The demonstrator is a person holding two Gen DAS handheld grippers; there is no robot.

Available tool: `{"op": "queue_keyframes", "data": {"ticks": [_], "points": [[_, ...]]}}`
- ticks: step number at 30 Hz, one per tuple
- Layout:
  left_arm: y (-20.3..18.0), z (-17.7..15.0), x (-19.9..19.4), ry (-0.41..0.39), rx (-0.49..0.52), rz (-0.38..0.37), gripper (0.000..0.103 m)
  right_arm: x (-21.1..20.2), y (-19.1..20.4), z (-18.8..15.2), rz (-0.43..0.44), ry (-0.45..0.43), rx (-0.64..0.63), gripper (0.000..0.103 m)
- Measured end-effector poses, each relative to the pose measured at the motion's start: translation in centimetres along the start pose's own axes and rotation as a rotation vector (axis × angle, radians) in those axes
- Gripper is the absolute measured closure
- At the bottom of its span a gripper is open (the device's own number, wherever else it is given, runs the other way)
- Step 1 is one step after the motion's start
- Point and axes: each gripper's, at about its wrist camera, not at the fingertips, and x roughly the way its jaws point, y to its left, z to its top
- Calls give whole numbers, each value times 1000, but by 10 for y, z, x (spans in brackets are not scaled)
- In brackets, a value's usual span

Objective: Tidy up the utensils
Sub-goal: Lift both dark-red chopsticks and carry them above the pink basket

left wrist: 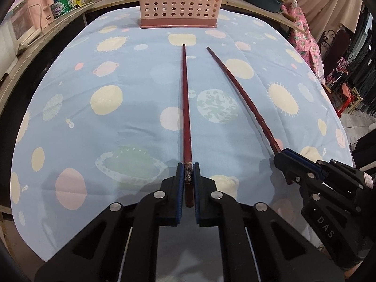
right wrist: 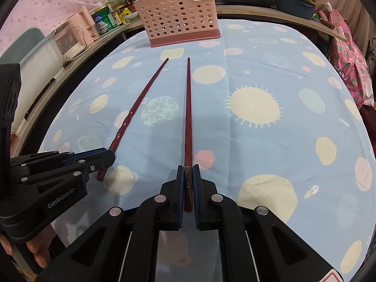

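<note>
- Both grippers' fingers closed tight, each pinching one dark red chopstick near its thick end, just behind the metal band.
- Left gripper: blue pads clamped on the left chopstick; butt end sticks back between the fingers, tip points toward the basket.
- Right gripper: same grip on the right chopstick; in the left wrist view it enters from the right edge with its stick angled in.
- Chopsticks run roughly side by side over the cloth, apart at the grippers, tips nearer each other, not touching. Can't tell if the tips rest on the cloth.
- Pink perforated utensil basket stands upright at the far edge of the table, beyond both tips, well clear of them.
- Table is covered by a light blue tablecloth with planet and sun print.
- Person's fingertips show under the left gripper in the right wrist view.
</note>
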Motion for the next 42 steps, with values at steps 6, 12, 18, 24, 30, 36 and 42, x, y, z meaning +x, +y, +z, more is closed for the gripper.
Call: {"op": "queue_keyframes", "data": {"ticks": [6, 12, 18, 24, 30, 36, 42], "points": [[6, 5, -18, -33, -25, -10, 96, -15, 5, 10, 13, -35, -9, 96], [12, 15, -43, -82, -49, -24, 96, -33, 7, 27, 21, -80, -14, 96], [19, 32, -73, -154, -82, -43, 96, -55, 5, 48, 25, -148, -3, 96], [29, 61, -107, -248, -110, -59, 96, -82, -2, 77, 26, -237, 11, 96], [33, 94, -134, -347, -107, -49, 96, -104, -11, 112, 40, -330, 31, 96], [35, 125, -136, -387, -100, -35, 96, -109, -15, 147, 50, -387, 35, 96], [39, 143, -127, -398, -105, -17, 96, -103, -11, 171, 56, -404, 15, 96]]}}
